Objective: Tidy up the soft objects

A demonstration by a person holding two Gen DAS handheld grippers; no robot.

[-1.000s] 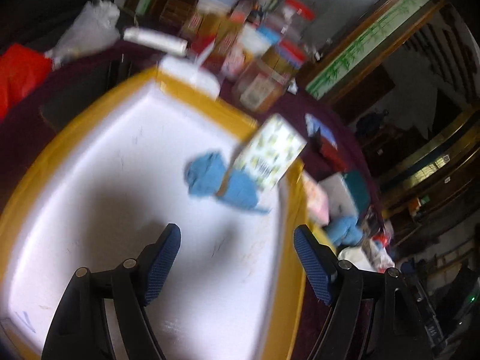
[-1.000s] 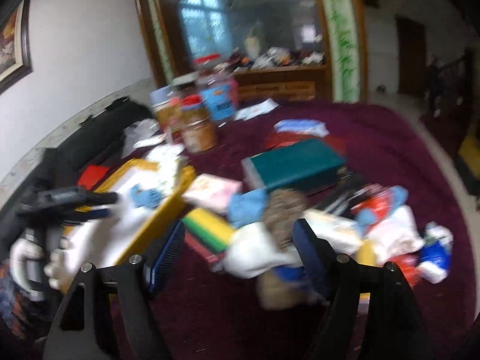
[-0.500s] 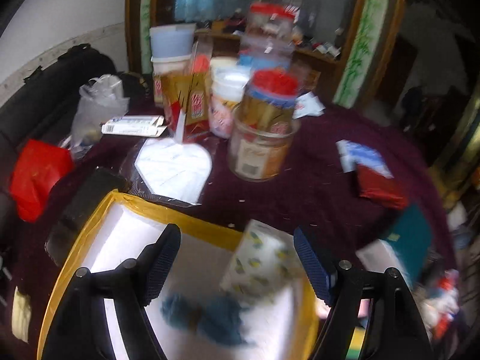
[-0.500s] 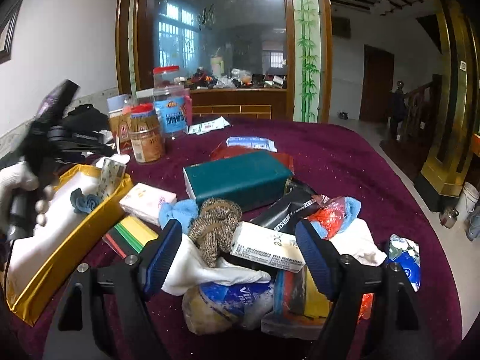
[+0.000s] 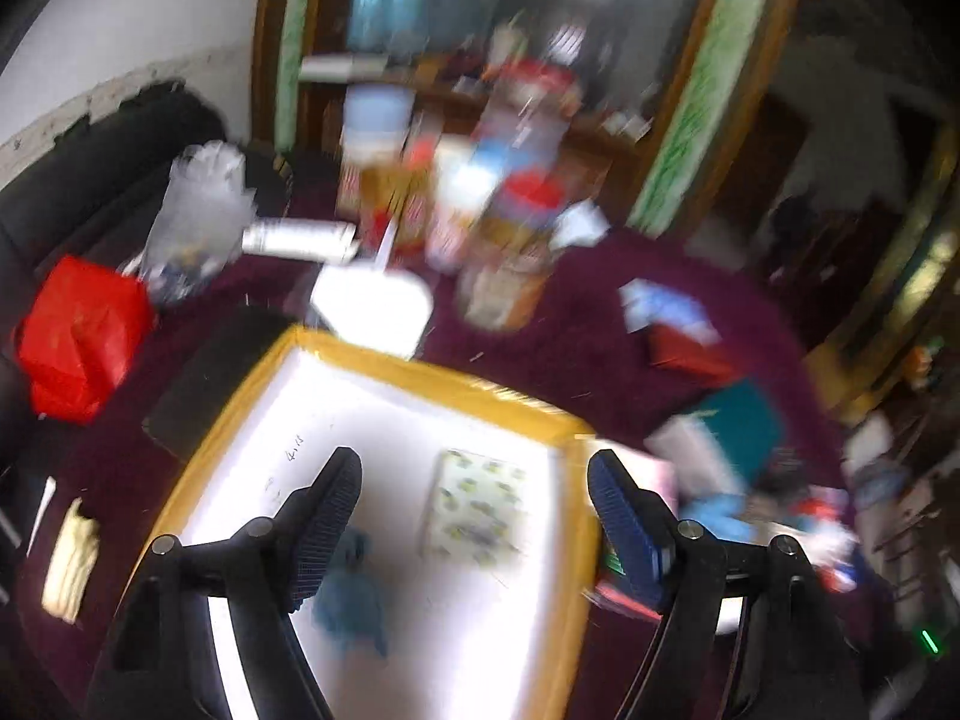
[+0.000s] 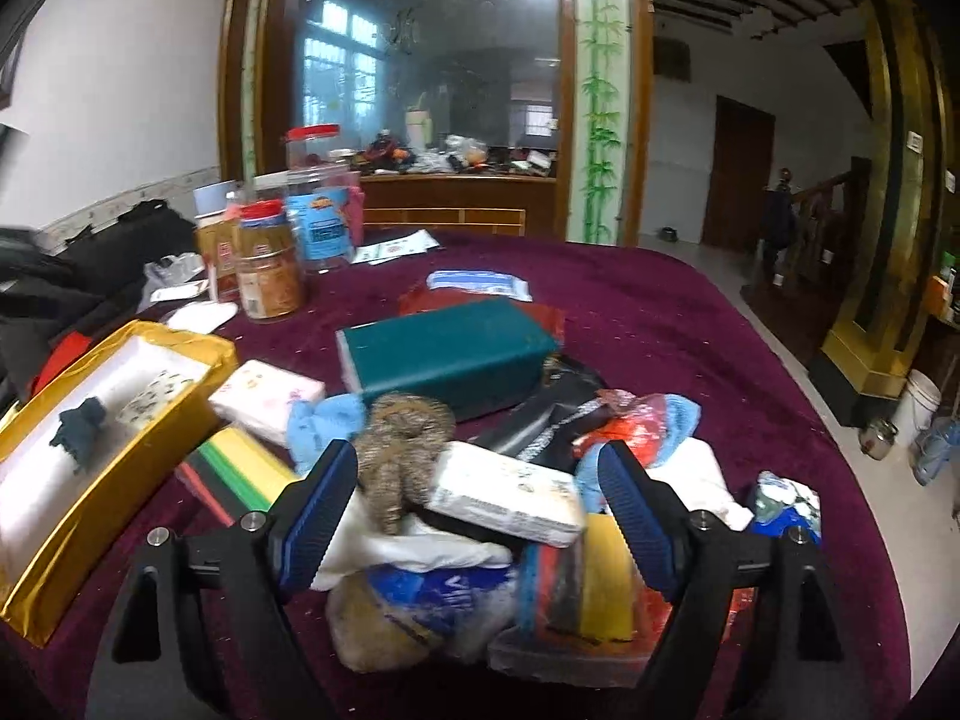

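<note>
My left gripper (image 5: 474, 504) gapes empty above the tray (image 5: 432, 381). My right gripper (image 6: 477, 483), jaws just widening, grips nothing; the pile (image 6: 504, 489) sits beyond them.

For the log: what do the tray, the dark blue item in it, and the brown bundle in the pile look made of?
Tray: likely card or foam, with shiny gold foil-like walls and a matte white floor. Dark blue item: soft cloth, judging by its crumpled, floppy outline. Brown bundle: looks knitted or coarse-woven, with a looped, fuzzy texture; the fibre cannot be told.
</note>
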